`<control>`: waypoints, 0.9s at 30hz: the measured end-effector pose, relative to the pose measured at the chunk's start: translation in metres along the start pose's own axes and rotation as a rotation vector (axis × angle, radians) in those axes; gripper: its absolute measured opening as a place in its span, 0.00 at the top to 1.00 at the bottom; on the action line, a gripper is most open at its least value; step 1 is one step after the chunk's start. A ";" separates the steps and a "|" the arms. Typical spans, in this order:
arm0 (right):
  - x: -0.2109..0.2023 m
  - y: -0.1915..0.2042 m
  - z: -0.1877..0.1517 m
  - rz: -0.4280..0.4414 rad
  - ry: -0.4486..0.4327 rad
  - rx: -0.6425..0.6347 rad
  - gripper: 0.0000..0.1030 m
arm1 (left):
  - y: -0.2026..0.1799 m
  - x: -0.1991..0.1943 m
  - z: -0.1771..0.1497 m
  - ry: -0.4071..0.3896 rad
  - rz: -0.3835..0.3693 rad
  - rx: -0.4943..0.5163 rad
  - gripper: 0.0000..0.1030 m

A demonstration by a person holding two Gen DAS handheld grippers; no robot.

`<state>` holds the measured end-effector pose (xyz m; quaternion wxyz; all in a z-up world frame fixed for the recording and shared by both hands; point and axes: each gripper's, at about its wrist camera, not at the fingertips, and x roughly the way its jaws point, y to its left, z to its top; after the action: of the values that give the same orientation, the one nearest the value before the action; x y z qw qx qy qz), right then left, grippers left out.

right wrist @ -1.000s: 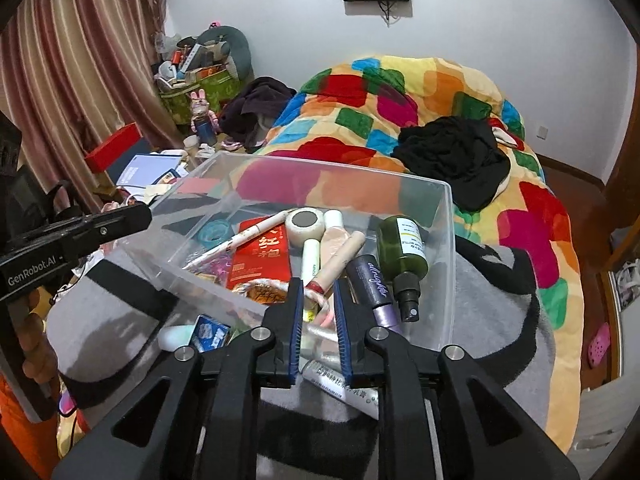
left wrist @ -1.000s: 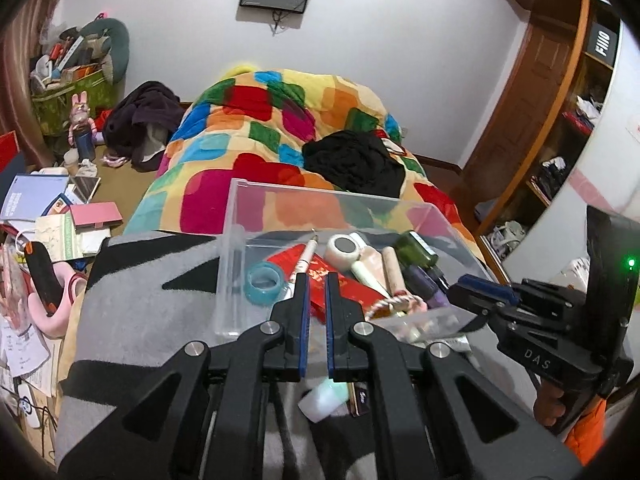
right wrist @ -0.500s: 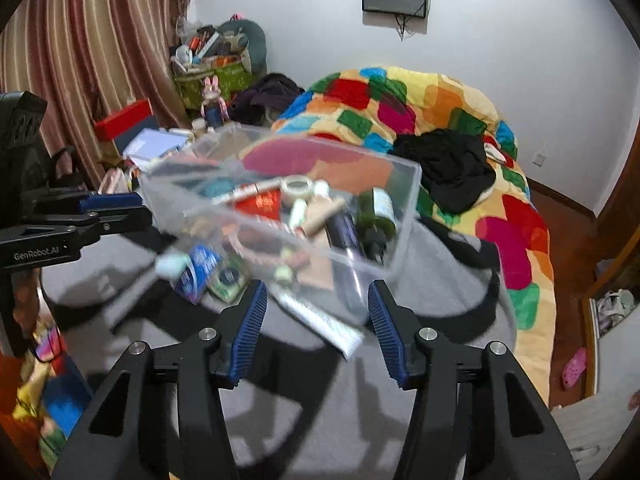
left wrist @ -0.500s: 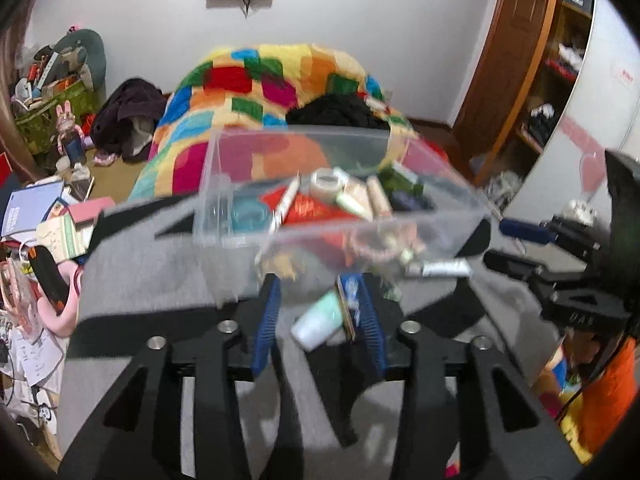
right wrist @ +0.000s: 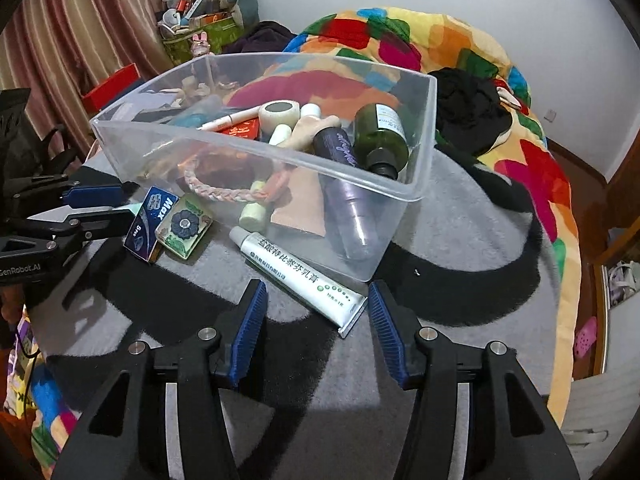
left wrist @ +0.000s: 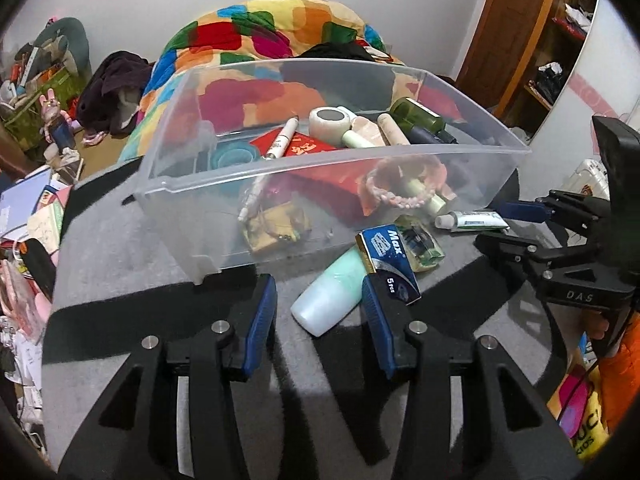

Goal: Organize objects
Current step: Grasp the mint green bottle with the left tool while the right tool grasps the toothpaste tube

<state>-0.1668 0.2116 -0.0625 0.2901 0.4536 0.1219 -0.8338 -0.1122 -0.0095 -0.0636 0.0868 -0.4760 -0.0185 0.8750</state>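
Observation:
A clear plastic bin point(left wrist: 192, 184) point(right wrist: 420, 196) sits on a grey and black blanket, holding bottles, tubes, a bracelet and a red packet. In front of it lie a pale mint bottle point(left wrist: 328, 296), a blue "Max" box point(left wrist: 386, 260) point(right wrist: 150, 222), a green flower tin point(right wrist: 184, 226) point(left wrist: 420, 242) and a white tube point(right wrist: 300, 276) point(left wrist: 472, 221). My left gripper point(left wrist: 319, 304) is open, straddling the mint bottle without touching it. My right gripper point(right wrist: 316, 312) is open, low over the white tube's flat end.
A colourful quilt point(left wrist: 260, 20) with black clothes point(right wrist: 468, 116) lies behind the bin. Cluttered books and boxes point(left wrist: 36, 208) sit at the left, a striped curtain point(right wrist: 60, 32) beyond them, and wooden shelves point(left wrist: 552, 40) at the right.
Both grippers have opened from shut and dropped lower toward the loose items in front of the bin; the bin now fills more of both views.

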 end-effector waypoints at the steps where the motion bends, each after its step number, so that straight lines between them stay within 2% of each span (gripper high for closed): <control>1: -0.002 0.000 -0.001 0.009 -0.002 -0.001 0.63 | 0.000 0.000 -0.001 0.001 -0.009 0.000 0.62; 2: -0.003 0.001 -0.003 0.025 0.000 -0.003 0.69 | -0.001 0.000 -0.003 0.001 -0.017 0.005 0.65; 8: -0.018 0.020 -0.020 0.054 -0.008 -0.062 0.80 | -0.011 -0.010 -0.016 -0.023 0.004 0.034 0.77; 12: -0.029 0.034 -0.033 0.078 -0.006 -0.099 0.81 | -0.012 -0.019 -0.026 -0.036 0.022 0.035 0.82; 16: -0.039 0.038 -0.041 0.123 -0.008 -0.097 0.81 | -0.006 -0.031 -0.039 -0.033 0.026 0.022 0.82; 18: -0.042 0.040 -0.040 0.120 -0.017 -0.104 0.80 | -0.004 -0.036 -0.044 -0.028 0.022 0.021 0.82; 23: -0.039 0.047 -0.030 0.106 -0.033 -0.120 0.63 | -0.001 -0.041 -0.050 -0.014 0.018 0.019 0.81; 27: -0.030 0.052 -0.020 0.089 -0.034 -0.123 0.62 | 0.000 -0.035 -0.050 -0.006 0.031 0.020 0.76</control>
<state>-0.1096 0.1904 -0.0460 0.3562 0.4255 0.1477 -0.8187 -0.0520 -0.0174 -0.0620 0.0779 -0.4726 -0.0028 0.8778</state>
